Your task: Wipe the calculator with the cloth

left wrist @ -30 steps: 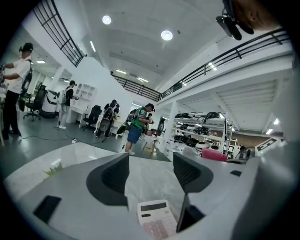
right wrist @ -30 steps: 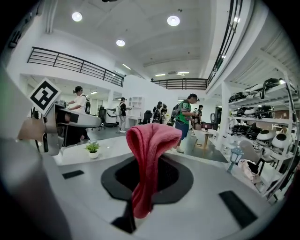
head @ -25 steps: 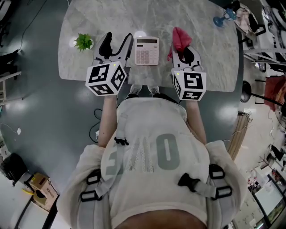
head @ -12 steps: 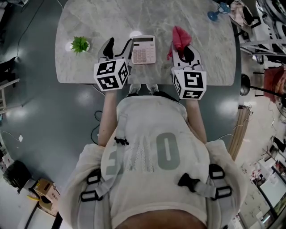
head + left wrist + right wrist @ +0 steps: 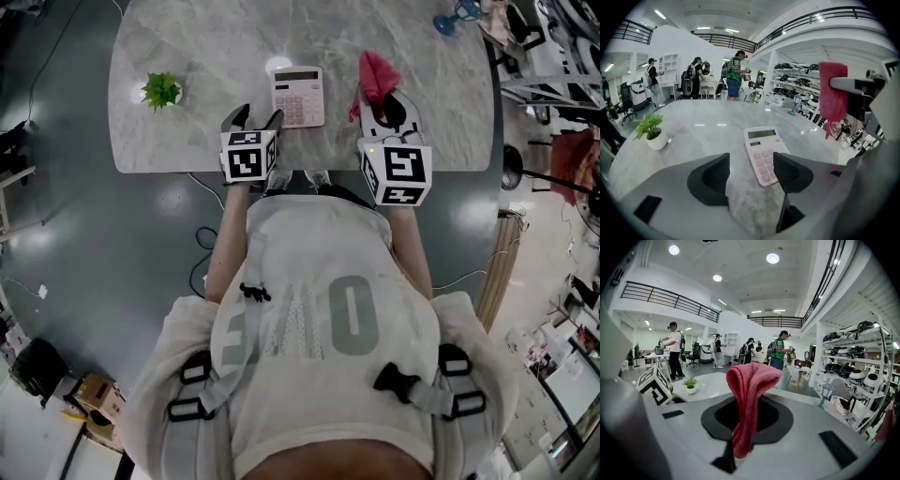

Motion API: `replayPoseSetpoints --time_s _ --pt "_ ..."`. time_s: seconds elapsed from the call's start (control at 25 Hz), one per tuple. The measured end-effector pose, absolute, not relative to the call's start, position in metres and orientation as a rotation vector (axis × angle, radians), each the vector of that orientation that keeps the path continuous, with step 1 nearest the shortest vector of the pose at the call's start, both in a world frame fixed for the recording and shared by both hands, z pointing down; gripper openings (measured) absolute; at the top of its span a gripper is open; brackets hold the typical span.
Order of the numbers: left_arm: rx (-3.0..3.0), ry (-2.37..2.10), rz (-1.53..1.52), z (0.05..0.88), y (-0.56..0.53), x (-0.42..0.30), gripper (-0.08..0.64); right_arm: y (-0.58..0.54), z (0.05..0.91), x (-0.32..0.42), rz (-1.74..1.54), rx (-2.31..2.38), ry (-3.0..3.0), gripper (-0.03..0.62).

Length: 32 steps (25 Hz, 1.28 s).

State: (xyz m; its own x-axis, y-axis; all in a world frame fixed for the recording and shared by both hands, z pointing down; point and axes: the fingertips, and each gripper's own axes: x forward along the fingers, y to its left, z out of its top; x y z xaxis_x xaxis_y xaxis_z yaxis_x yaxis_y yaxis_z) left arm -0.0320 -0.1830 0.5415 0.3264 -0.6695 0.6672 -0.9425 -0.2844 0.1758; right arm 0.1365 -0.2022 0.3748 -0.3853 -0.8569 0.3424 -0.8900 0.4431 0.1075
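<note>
Our left gripper hangs spread and empty, the calculator just ahead beside its right jaw; our right gripper pinches the cloth

Pale calculator ahead of hand-held gripper, jaws apart, empty

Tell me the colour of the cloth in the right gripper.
The cloth is pinkish red; the right gripper view shows it best.
</note>
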Motion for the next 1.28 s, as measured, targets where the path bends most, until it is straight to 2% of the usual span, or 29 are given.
replayPoseSetpoints --time_s 0.24,0.6,0.8,1.28 --pt "2.004 -1.379 0.776 0.572 -0.169 -0.032 0.284 -0.198 0.378 0.140 0.142 1.500 -2.332 0.055" --pt "1.997 -1.290 0.917 0.599 -0.162 -0.022 0.325 -0.192 0.380 0.149 0.155 1.537 -2.300 0.055" --pt "1.938 -1.280 0.870 0.606 -0.162 -0.026 0.357 -0.192 0.382 0.149 0.165 1.543 -2.295 0.055" --pt "1.957 -1.291 0.853 0.603 -0.160 -0.024 0.359 -0.204 0.376 0.138 0.068 1.470 -2.313 0.055"
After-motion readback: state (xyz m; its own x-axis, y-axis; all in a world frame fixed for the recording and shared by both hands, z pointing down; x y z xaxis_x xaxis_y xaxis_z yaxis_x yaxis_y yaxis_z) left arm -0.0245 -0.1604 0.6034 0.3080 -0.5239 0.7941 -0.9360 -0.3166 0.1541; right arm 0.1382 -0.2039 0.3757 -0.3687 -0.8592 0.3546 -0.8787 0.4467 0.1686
